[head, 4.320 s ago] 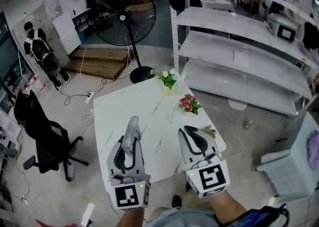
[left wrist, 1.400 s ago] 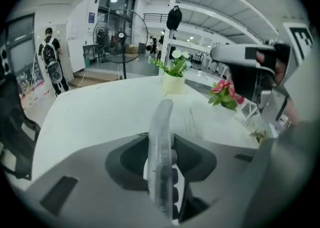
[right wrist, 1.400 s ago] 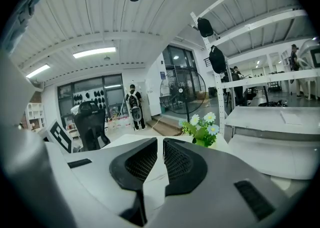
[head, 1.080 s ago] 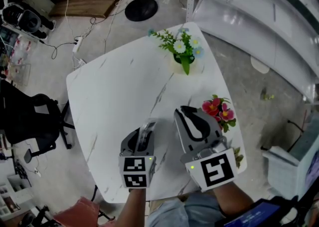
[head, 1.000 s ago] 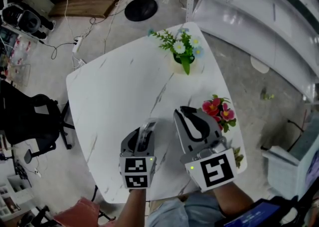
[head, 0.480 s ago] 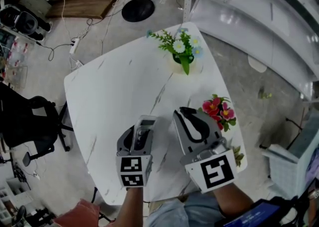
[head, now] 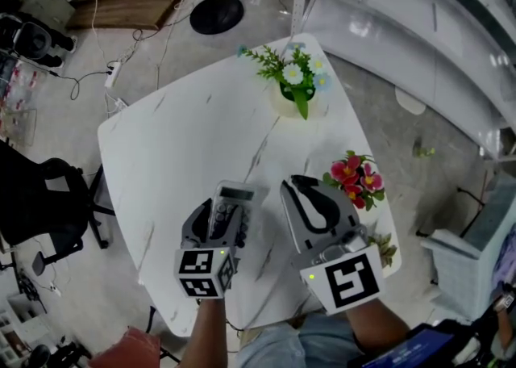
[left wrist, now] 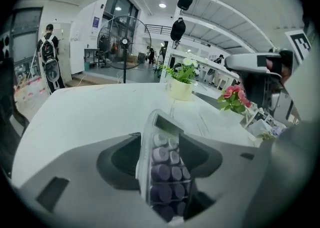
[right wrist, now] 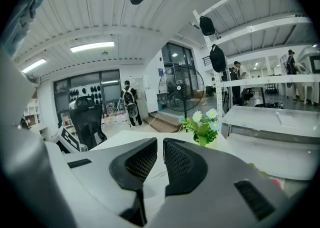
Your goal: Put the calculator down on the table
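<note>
Left tool [head: 223, 207], mine, jaws opening with calculator [left wrist: 167, 164] between them, long axis along jaws; right tool [right wrist: 160, 144] jaws together, empty.

The calculator [left wrist: 165, 167] stands between the opening jaws of the left gripper [head: 220, 217], whose body hides its near end, so whether it rests on the table [head: 177, 148] cannot be told. Its key print is too blurred to read. The cube [head: 348, 279] of the right gripper [head: 305, 189] covers part of a plant [head: 381, 244] beside it.

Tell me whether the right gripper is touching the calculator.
Apart. The head view shows bare table between the right gripper and the calculator; its fingers hold nothing.
</note>
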Motion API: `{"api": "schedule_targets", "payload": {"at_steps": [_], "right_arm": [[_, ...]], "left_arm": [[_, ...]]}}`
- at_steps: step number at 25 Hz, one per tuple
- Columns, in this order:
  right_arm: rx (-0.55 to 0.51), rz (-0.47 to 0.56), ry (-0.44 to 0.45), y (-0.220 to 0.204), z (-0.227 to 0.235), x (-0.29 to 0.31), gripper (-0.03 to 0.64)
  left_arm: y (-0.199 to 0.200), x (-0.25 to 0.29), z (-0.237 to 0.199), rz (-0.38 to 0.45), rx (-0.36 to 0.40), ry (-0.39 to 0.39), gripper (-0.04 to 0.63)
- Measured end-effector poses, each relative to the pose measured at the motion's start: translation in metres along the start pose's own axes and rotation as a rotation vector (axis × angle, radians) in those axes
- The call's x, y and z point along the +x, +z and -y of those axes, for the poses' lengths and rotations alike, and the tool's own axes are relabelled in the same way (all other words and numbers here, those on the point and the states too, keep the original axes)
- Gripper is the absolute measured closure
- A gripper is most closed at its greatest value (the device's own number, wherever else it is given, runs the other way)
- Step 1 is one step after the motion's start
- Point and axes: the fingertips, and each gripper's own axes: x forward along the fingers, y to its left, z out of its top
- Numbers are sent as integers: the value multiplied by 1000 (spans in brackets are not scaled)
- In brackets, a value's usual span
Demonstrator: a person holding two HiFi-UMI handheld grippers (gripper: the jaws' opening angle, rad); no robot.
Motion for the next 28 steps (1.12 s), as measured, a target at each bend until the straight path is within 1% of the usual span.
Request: {"api": "schedule_targets", "payload": {"at_steps": [6, 13, 17, 20, 22, 26, 28], "right_arm": [[-13, -16, -16, -5, -1, 0, 561], [-31, -32, -30, -9, -2, -1, 560], [-32, -29, -30, -8, -4, -2, 560], [-44, -19, -20, -2, -10, -3, 560], [-53, -4, -8, 5, -16, -5, 560], [-78, 49, 21, 29, -31, -13, 560], [-93, 81, 37, 44, -40, -20, 560]], "left_arm": [[-3, 3, -6, 26, -45, -25, 347], [-6, 6, -14, 33, -48, -29, 351], [-1, 1, -15, 59, -38, -12, 362], [14, -15, -16, 115, -34, 11, 381], [31, -32, -15, 173, -28, 29, 401], [78, -81, -5, 314, 11, 75, 474], [105, -111, 3, 406, 31, 96, 506]]}}
